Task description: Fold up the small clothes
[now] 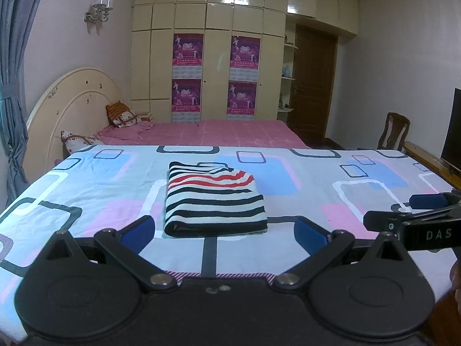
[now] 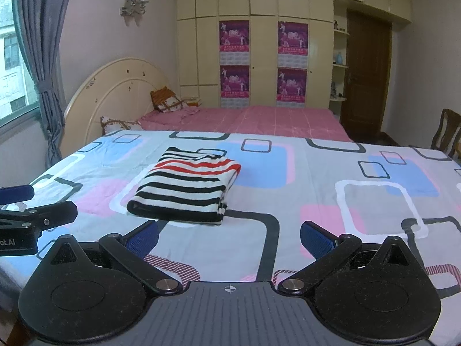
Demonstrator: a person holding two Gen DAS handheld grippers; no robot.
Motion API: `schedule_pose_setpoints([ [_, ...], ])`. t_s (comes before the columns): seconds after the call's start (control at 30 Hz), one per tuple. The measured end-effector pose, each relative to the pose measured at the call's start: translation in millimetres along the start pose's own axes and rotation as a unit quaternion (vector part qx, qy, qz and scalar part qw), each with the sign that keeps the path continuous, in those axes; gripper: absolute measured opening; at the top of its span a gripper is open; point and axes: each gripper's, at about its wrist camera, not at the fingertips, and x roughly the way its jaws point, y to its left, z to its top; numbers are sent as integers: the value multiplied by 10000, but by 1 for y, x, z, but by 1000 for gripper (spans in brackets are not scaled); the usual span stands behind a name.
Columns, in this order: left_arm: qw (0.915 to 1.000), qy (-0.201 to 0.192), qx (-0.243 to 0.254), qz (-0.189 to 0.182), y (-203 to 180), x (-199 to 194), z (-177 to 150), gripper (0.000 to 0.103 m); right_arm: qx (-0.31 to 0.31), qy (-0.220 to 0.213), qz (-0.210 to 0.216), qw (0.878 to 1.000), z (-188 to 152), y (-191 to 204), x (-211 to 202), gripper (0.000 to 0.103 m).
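Now both the left gripper [image 1: 224,232] and right gripper [image 2: 229,238] gape empty, short of the folded striped garment [image 1: 214,200].

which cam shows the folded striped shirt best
The left wrist view: the striped shirt lies centred, square-on, past the open left gripper. The right wrist view shows it left of centre and skewed, beyond the open right gripper.

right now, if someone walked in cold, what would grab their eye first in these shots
The folded striped garment stands out first, lying flat mid-sheet on the patterned bedsheet. Both the left gripper and right gripper sit open short of it, touching nothing. Behind, four magenta posters mark the cream wardrobe.
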Motion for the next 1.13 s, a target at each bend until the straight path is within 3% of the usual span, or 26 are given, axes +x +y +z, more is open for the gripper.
schedule_pose_setpoints([
  [1.13, 10000, 34, 6, 76, -7, 1, -2, 103, -30, -20, 121, 9999, 3, -10, 0, 103],
])
